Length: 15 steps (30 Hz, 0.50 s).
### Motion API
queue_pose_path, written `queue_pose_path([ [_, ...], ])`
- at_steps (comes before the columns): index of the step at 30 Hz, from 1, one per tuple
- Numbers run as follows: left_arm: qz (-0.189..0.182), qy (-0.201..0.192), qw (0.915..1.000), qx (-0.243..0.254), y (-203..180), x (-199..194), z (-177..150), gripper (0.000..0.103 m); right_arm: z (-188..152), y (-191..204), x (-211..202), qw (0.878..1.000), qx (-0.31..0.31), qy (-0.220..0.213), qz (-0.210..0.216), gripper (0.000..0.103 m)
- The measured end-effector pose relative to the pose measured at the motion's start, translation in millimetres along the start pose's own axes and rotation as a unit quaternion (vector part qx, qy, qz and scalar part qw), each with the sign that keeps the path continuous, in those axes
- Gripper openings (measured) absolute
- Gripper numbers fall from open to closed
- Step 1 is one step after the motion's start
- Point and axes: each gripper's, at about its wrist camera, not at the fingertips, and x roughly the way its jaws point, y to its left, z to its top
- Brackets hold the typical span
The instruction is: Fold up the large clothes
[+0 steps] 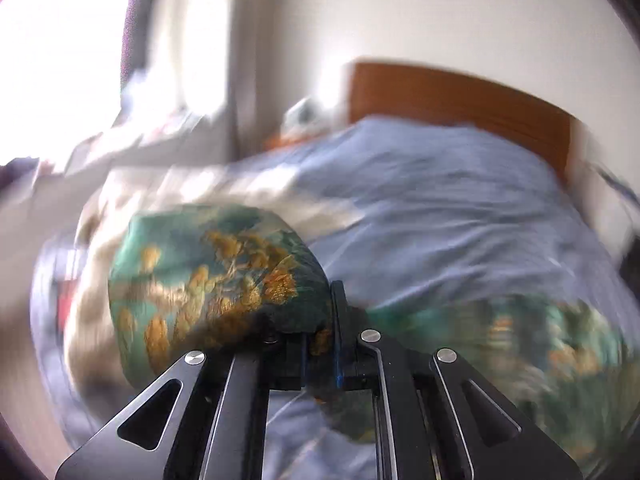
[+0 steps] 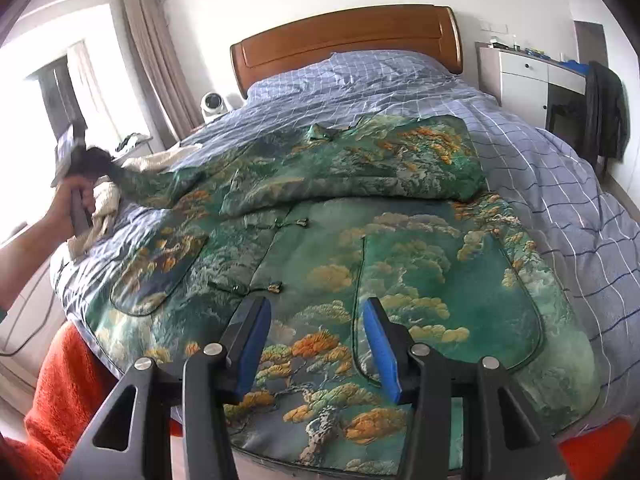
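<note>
Green jacket (image 2: 360, 248), left gripper (image 1: 320, 332) pinching sleeve

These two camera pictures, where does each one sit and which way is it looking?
Left wrist view: sits on the left gripper, looking across the blue checked bed toward the brown wooden headboard; jaws shut on the green and gold landscape-print padded jacket.
Right wrist view: sits on the right gripper, jaws open above the jacket's hem, facing the headboard; the person's left hand shows.
Shared: jacket, bed, headboard.
</note>
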Motion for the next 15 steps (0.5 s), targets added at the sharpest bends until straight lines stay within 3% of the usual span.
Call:
queue_pose_path([
  [3, -0.050, -0.062, 0.9902, 0.115, -78, -37, 13, 0.007, 2, -3, -6, 1.000, 0.005, -0.012, -0.002, 0.049],
  [4, -0.073, -0.077, 0.9815, 0.160, -114, -50, 9, 0.007, 2, -5, -9, 1.000, 0.008, -0.017, -0.003, 0.049],
  [7, -0.116, -0.079, 0.9619, 0.235, -184, -61, -14, 0.008, 0, -9, -15, 1.000, 0.020, -0.024, -0.005, 0.049],
  [9, -0.146, -0.051, 0.9472, 0.281, -230, -55, -46, 0.011, -2, -12, -18, 0.999, 0.024, -0.026, -0.007, 0.049],
  [12, -0.171, 0.014, 0.9277, 0.332, -276, -47, -105, 0.037, -7, -19, -23, 0.999, 0.029, -0.026, -0.016, 0.049],
  [13, -0.180, 0.041, 0.9195, 0.347, -287, -47, -126, 0.056, -8, -22, -24, 0.999, 0.032, -0.025, -0.019, 0.049],
  [14, -0.186, 0.059, 0.9129, 0.359, -293, -49, -142, 0.067, -9, -26, -26, 0.999, 0.036, -0.024, -0.022, 0.049],
  [15, -0.192, 0.068, 0.9066, 0.369, -296, -54, -158, 0.068, -10, -29, -28, 0.999, 0.039, -0.024, -0.025, 0.049],
])
